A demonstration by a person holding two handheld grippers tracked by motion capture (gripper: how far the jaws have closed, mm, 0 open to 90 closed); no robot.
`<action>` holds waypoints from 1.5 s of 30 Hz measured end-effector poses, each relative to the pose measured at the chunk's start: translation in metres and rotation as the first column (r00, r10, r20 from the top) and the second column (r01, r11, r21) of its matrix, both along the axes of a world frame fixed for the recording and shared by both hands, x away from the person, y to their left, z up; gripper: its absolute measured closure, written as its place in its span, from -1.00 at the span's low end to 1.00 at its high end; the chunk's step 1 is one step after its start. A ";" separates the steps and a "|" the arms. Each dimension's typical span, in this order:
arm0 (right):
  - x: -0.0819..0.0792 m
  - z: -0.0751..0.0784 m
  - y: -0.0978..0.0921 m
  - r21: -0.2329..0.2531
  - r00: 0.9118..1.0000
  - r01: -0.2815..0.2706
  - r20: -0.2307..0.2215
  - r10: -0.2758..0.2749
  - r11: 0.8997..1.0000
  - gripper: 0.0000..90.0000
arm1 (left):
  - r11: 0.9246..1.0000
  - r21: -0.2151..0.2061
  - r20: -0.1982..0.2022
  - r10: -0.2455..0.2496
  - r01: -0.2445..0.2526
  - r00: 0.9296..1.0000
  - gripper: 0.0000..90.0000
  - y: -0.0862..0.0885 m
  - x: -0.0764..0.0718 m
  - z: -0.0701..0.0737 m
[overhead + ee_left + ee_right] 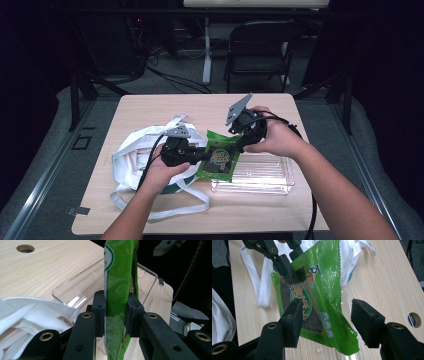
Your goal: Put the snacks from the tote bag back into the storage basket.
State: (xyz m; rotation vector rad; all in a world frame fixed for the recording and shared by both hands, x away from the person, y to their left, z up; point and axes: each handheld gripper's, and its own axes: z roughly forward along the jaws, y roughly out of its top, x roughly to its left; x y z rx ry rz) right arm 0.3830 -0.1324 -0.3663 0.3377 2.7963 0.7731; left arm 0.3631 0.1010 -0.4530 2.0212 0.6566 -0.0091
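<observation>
The left tongs (202,156) are clamped on the green snack packet (220,159), holding it above the clear tray (280,180) on the counter (150,107), apparently so the right tongs (325,322), jaws apart around its lower corner, can take hold.

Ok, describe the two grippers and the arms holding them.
Both the left gripper and the right gripper are black, with blocky fingers on bars with brass-ringed holes. Each carries a grey three-cornered plate and trails a black cable. The forearms are bare, no sleeves.
</observation>
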 end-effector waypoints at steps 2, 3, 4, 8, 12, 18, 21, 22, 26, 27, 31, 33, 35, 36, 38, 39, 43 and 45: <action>0.000 -0.001 0.001 -0.004 1.000 -0.004 -0.003 0.004 1.000 -0.05 | 1.000 -0.001 0.005 -0.001 0.001 1.000 0.64 0.000 -0.001 0.001; 0.000 -0.001 0.002 0.000 1.000 -0.007 -0.004 0.007 1.000 -0.05 | 1.000 -0.012 0.006 -0.005 0.005 1.000 0.64 0.000 -0.001 0.002; 0.000 -0.001 0.002 0.000 1.000 -0.007 -0.004 0.007 1.000 -0.05 | 1.000 -0.012 0.006 -0.005 0.005 1.000 0.64 0.000 -0.001 0.002; 0.001 -0.001 0.005 -0.002 1.000 -0.014 -0.009 0.014 1.000 -0.04 | 1.000 -0.020 0.018 -0.010 0.011 1.000 0.64 -0.001 -0.003 0.005; 0.001 -0.001 0.009 -0.011 0.999 -0.033 -0.024 0.033 0.999 0.01 | 0.999 -0.027 0.031 -0.021 0.022 0.999 0.64 -0.002 -0.005 0.007; 0.000 -0.004 0.012 -0.023 0.998 -0.043 -0.046 0.042 0.999 0.07 | 0.999 -0.040 0.037 -0.032 0.033 0.999 0.64 -0.002 -0.007 0.009; 0.000 -0.004 0.013 -0.030 0.997 -0.049 -0.066 0.047 0.998 0.13 | 0.999 -0.040 0.037 -0.035 0.037 0.999 0.64 -0.002 -0.007 0.009; 0.000 -0.005 0.013 -0.039 0.996 -0.056 -0.070 0.053 0.998 0.16 | 0.999 -0.037 0.038 -0.037 0.039 0.999 0.64 -0.002 -0.008 0.009; 0.001 -0.006 0.013 -0.049 0.995 -0.058 -0.086 0.054 0.997 0.19 | 0.998 -0.037 0.042 -0.044 0.045 0.998 0.65 -0.004 -0.008 0.009; 0.002 -0.006 0.013 -0.052 0.994 -0.059 -0.090 0.055 0.997 0.20 | 0.998 -0.035 0.042 -0.044 0.046 0.998 0.65 -0.004 -0.009 0.010; 0.002 -0.007 0.012 -0.061 0.993 -0.064 -0.102 0.058 0.996 0.22 | 0.998 -0.038 0.051 -0.052 0.054 0.997 0.65 -0.005 -0.010 0.010; 0.001 -0.009 0.013 -0.057 0.992 -0.063 -0.112 0.056 0.996 0.22 | 0.998 -0.035 0.054 -0.055 0.057 0.997 0.65 -0.006 -0.010 0.010; 0.002 -0.009 0.013 -0.073 0.991 -0.073 -0.114 0.065 0.995 0.22 | 0.998 -0.035 0.055 -0.058 0.060 0.997 0.65 -0.006 -0.010 0.010; 0.002 -0.009 0.014 -0.069 0.991 -0.072 -0.117 0.064 0.995 0.22 | 0.998 -0.035 0.056 -0.058 0.060 0.997 0.65 -0.006 -0.010 0.010; 0.002 -0.011 0.014 -0.059 0.990 -0.070 -0.123 0.063 0.996 0.22 | 0.998 -0.034 0.056 -0.058 0.060 0.997 0.65 -0.006 -0.010 0.010; 0.002 -0.010 0.015 -0.076 0.989 -0.076 -0.131 0.065 0.994 0.25 | 0.998 -0.033 0.056 -0.058 0.060 0.997 0.65 -0.006 -0.011 0.010; 0.003 -0.011 0.015 -0.090 0.986 -0.082 -0.150 0.068 0.993 0.33 | 0.998 -0.022 0.062 -0.061 0.063 0.996 0.65 -0.007 -0.011 0.010; 0.002 -0.012 0.015 -0.084 0.985 -0.081 -0.156 0.067 0.993 0.34 | 0.997 -0.022 0.066 -0.067 0.069 0.996 0.65 -0.008 -0.012 0.009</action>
